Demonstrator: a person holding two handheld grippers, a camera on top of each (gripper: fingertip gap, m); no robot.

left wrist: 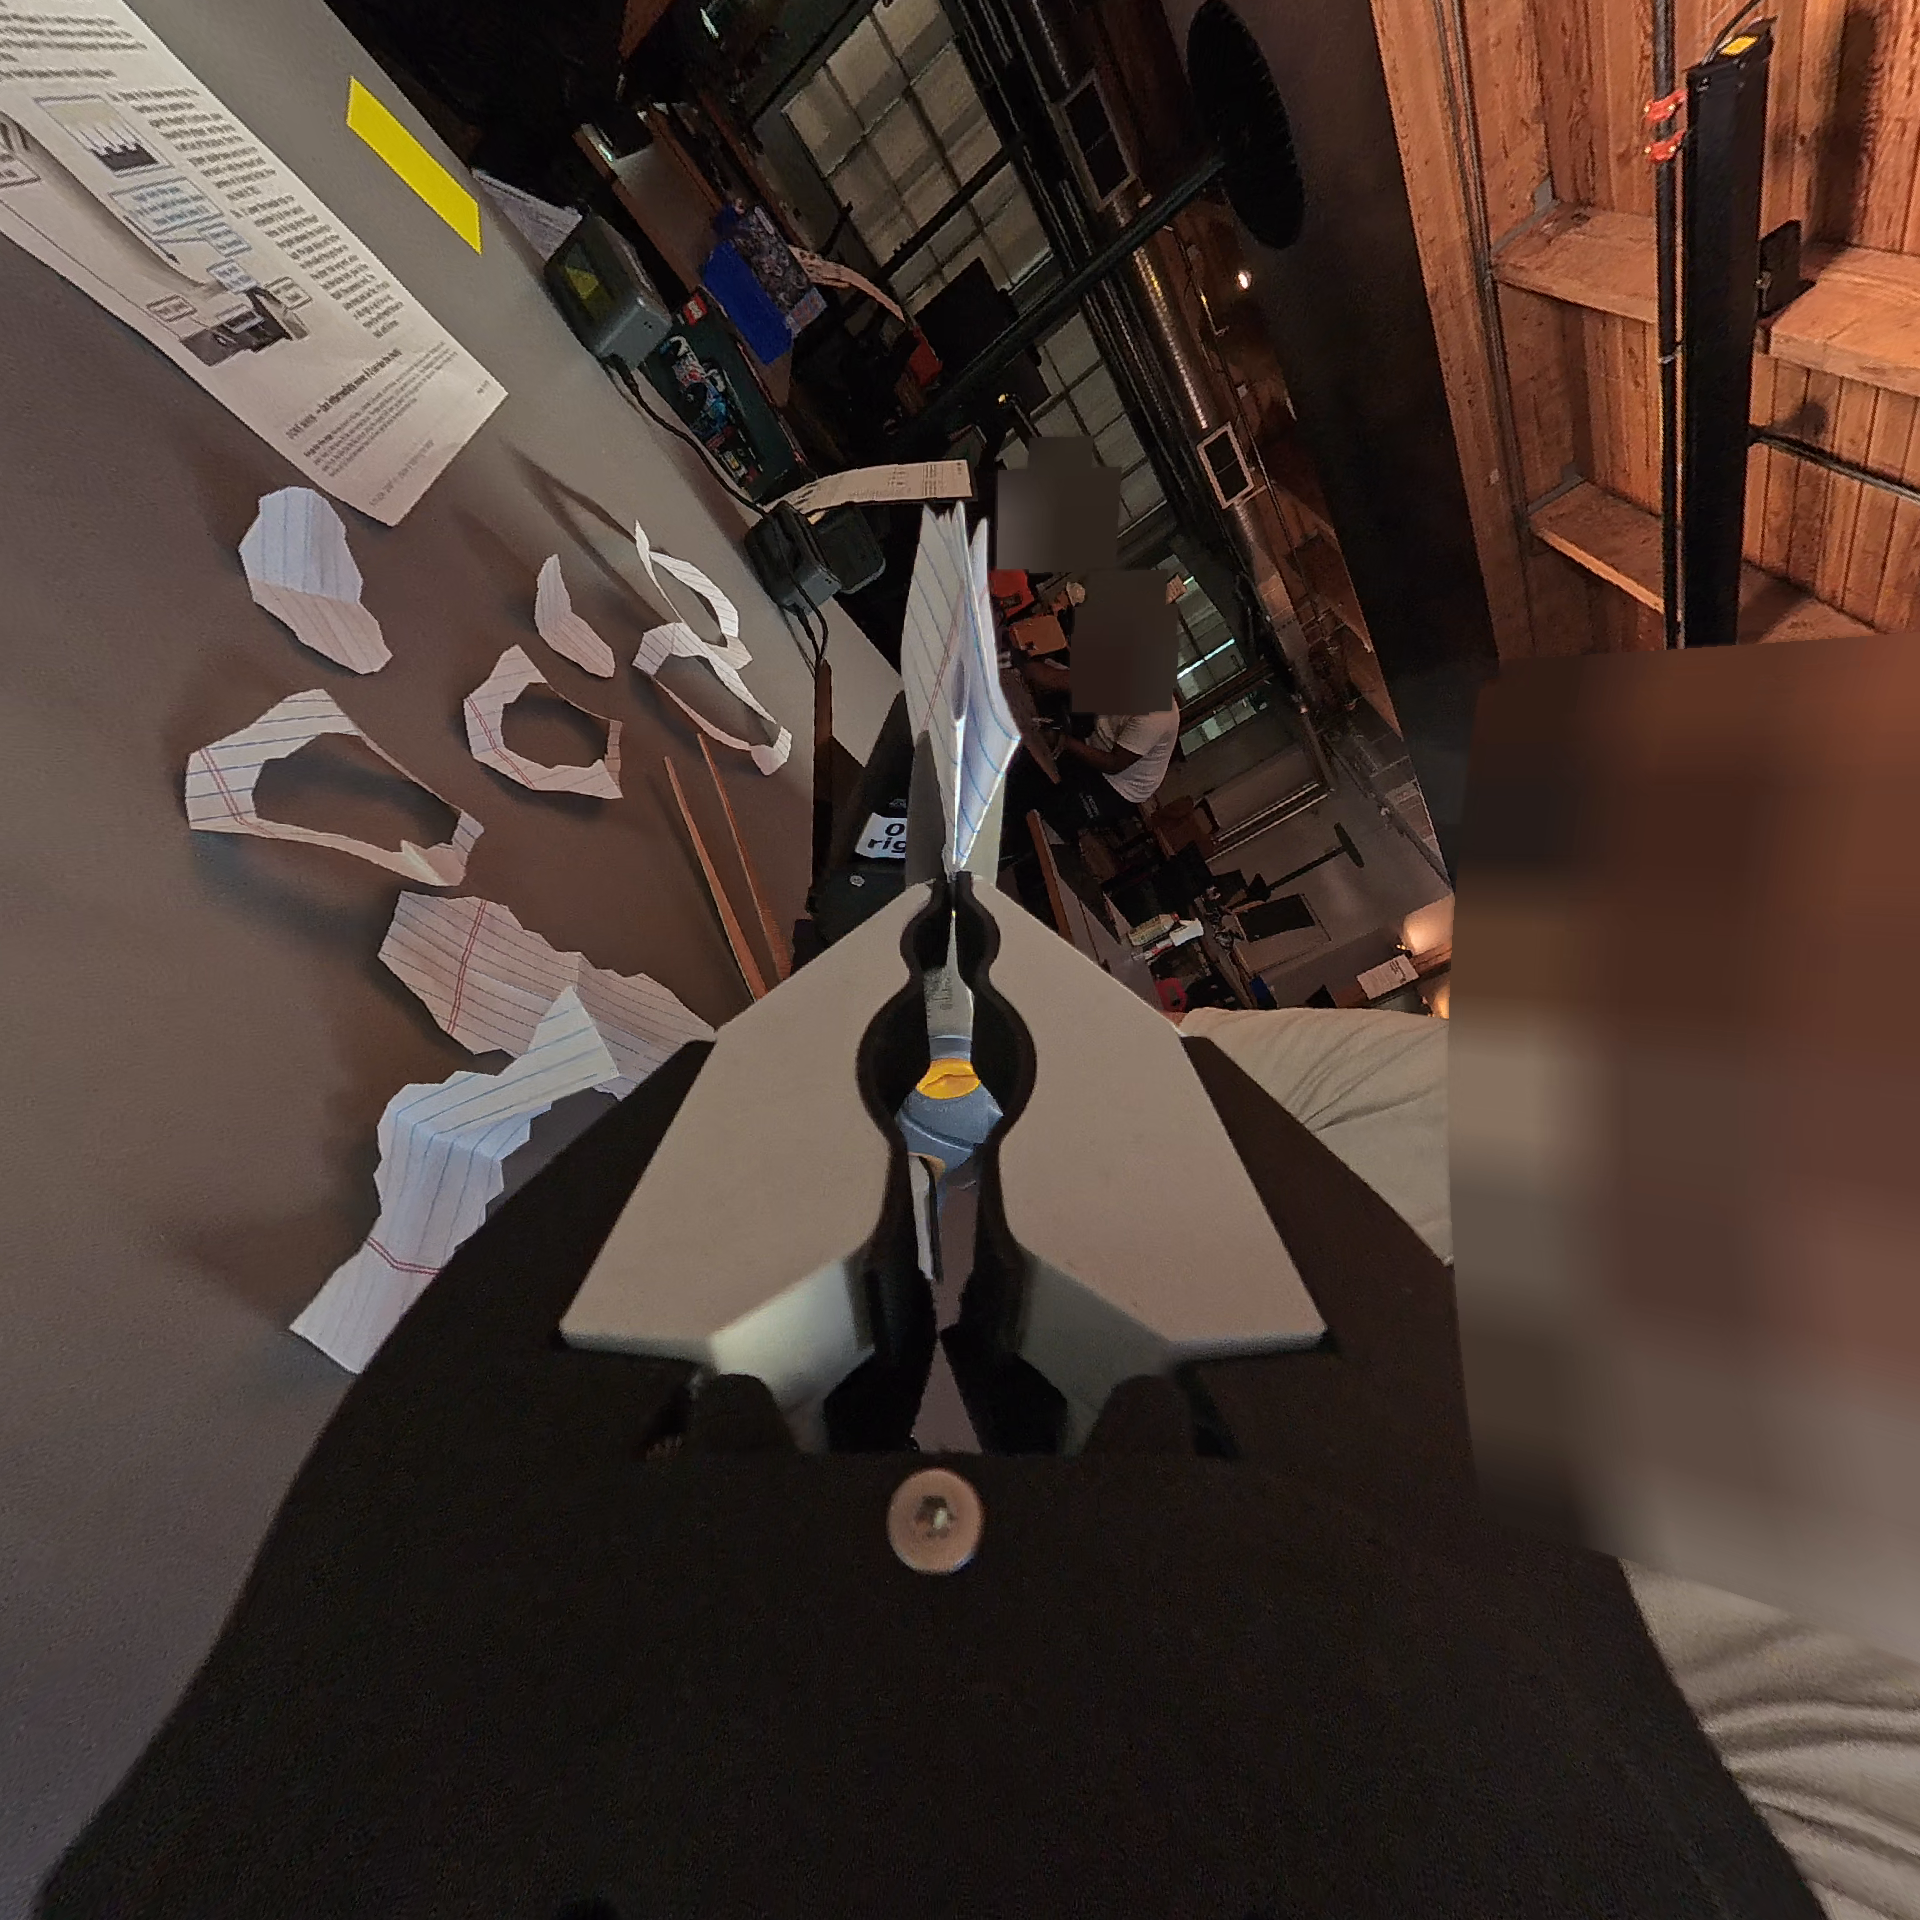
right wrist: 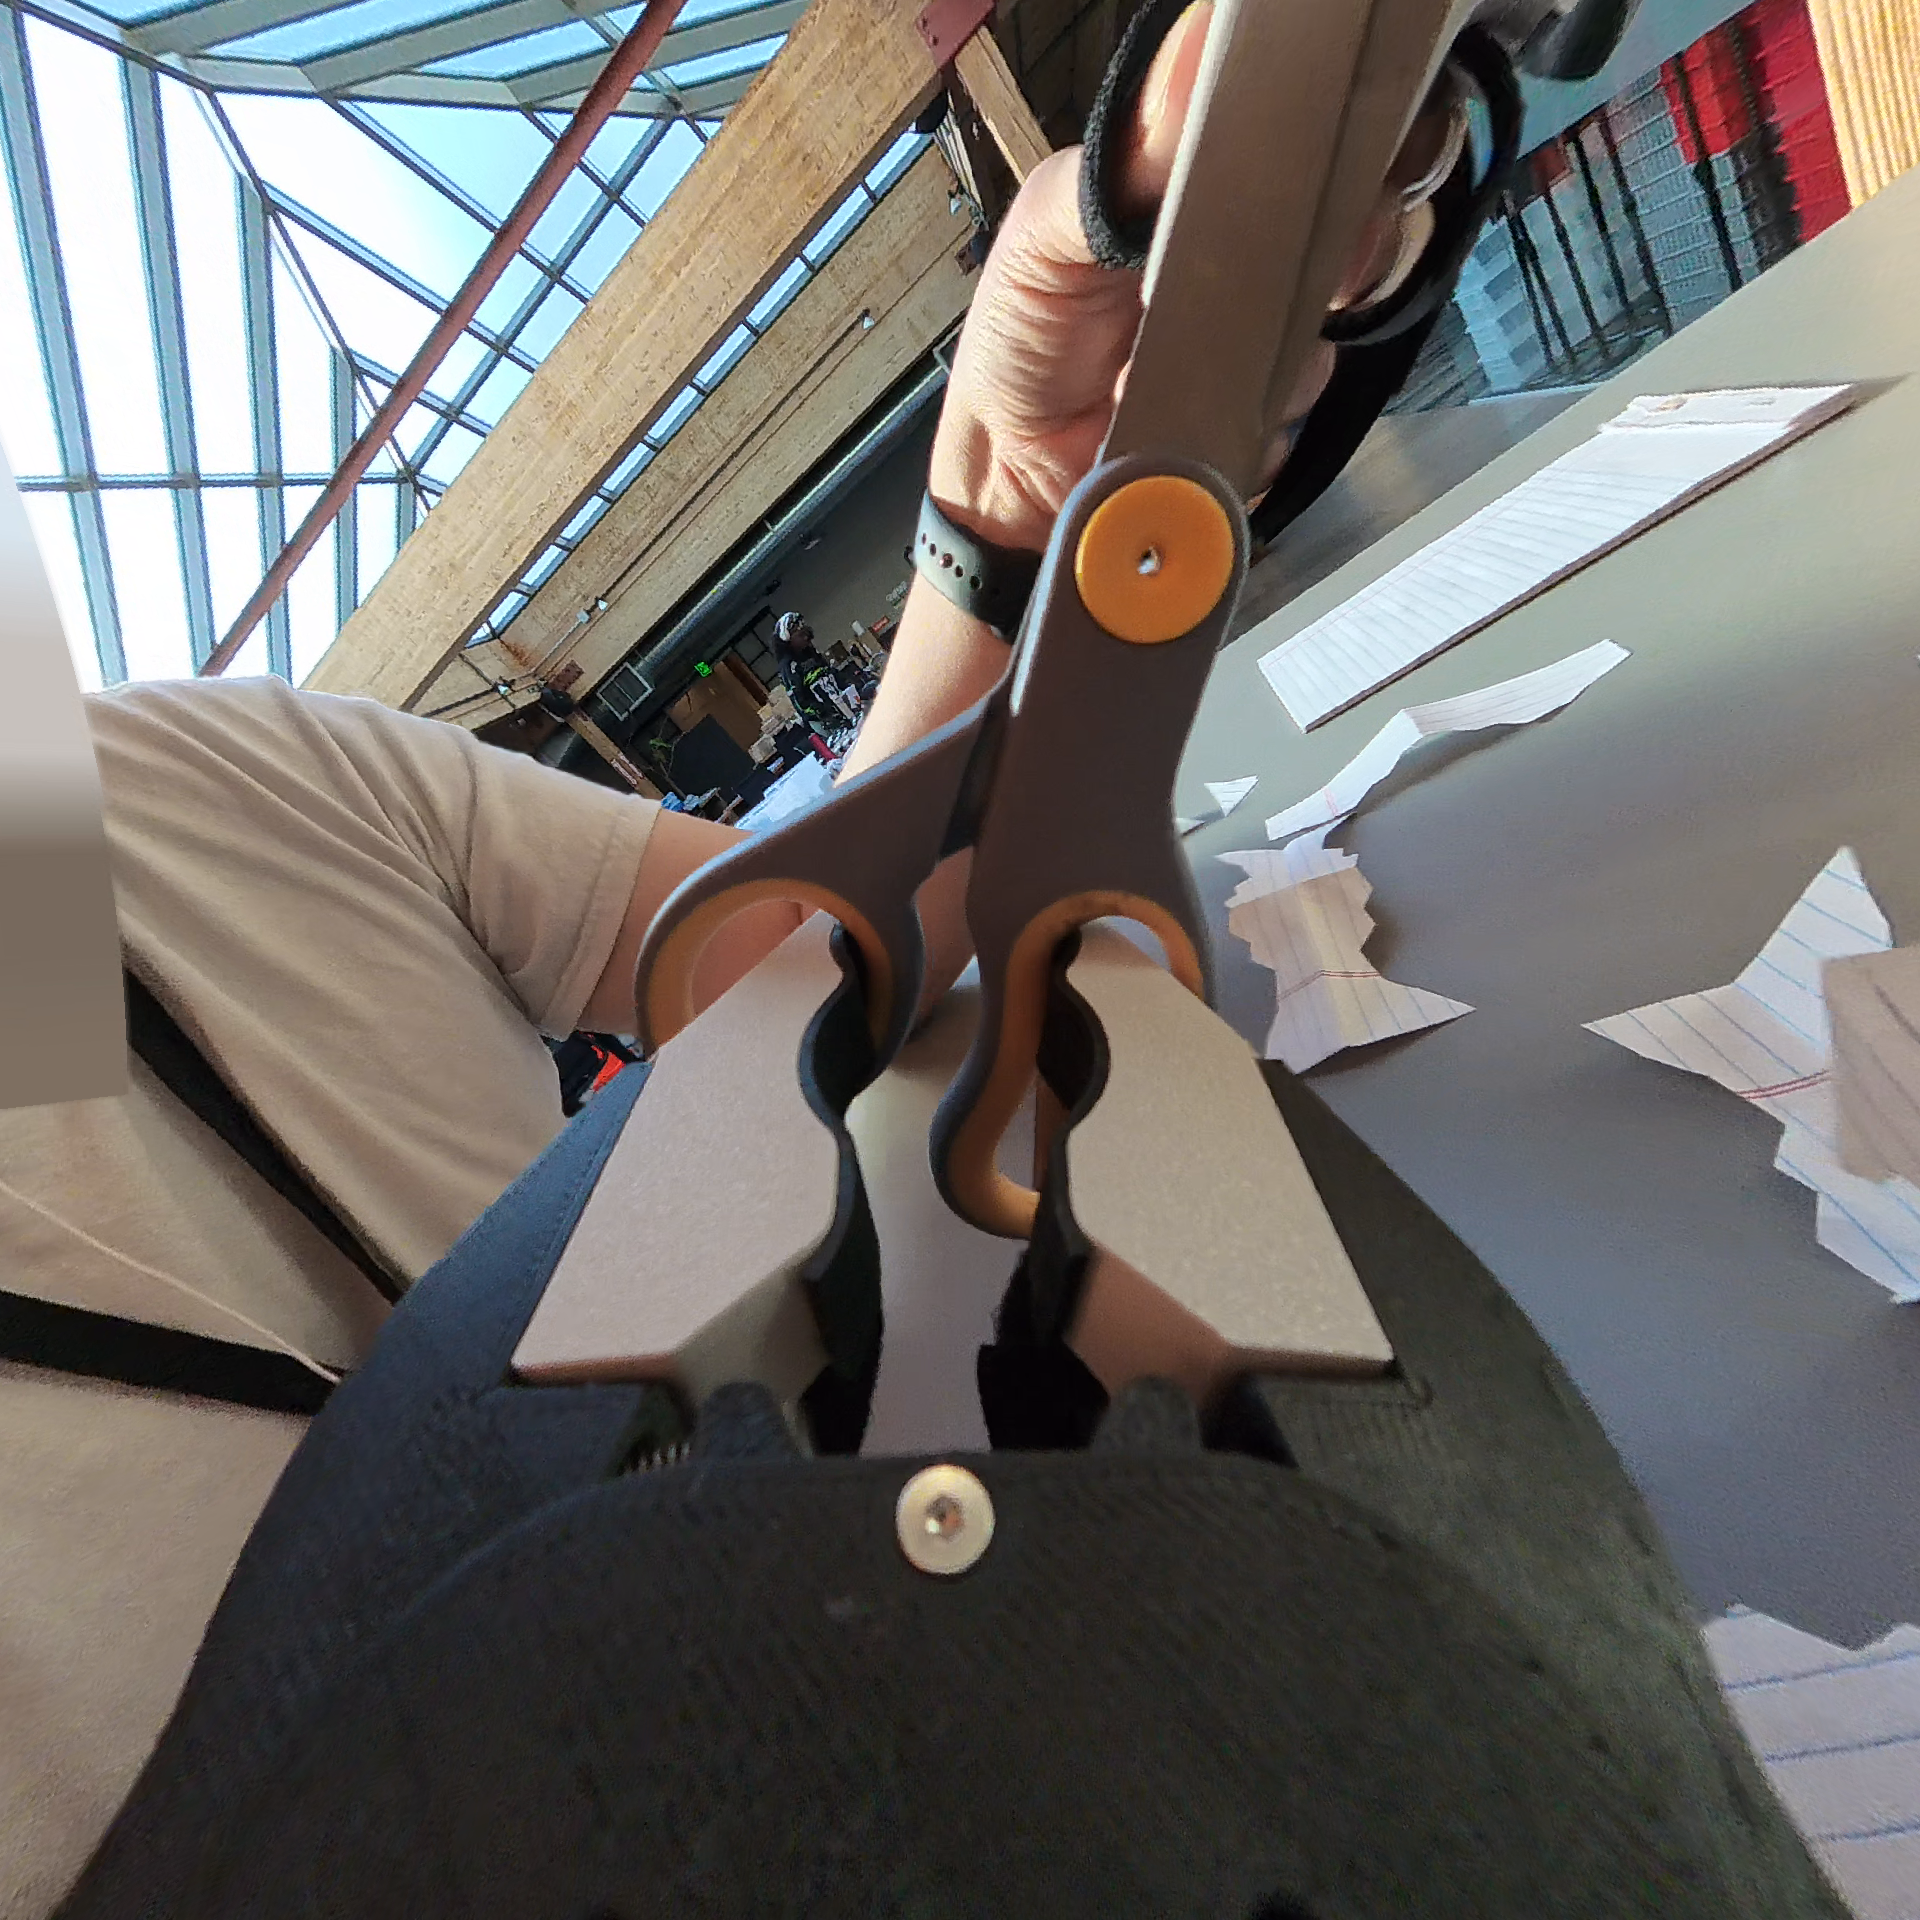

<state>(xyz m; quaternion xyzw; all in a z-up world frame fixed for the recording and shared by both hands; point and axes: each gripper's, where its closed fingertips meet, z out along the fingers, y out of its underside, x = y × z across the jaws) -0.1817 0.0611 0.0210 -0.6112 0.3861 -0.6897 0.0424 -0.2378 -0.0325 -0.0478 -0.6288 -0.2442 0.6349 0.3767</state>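
My left gripper (left wrist: 951,883) is shut at its tips on a piece of white lined paper (left wrist: 956,686), which stands up beyond the fingers. Grey scissors with an orange pivot (left wrist: 943,1091) show edge-on in the gap between the fingers, the blade running up beside the paper. In the right wrist view my right gripper (right wrist: 966,966) has one finger through each orange-lined handle loop of the scissors (right wrist: 1153,561) and grips them, with a narrow gap between the fingers. The blades point up past a hand (right wrist: 1039,343) wearing a black watch.
Several cut lined-paper scraps (left wrist: 312,790) lie on the grey table (left wrist: 125,1039), with a printed sheet (left wrist: 239,260), a yellow note (left wrist: 416,166) and two wooden sticks (left wrist: 727,883). A lined pad (right wrist: 1538,540) and more scraps (right wrist: 1320,956) lie to the right. A beige-shirted torso (right wrist: 312,883) is close on the left. The tips of one gripper are about 12 cm away from the tips of the other.
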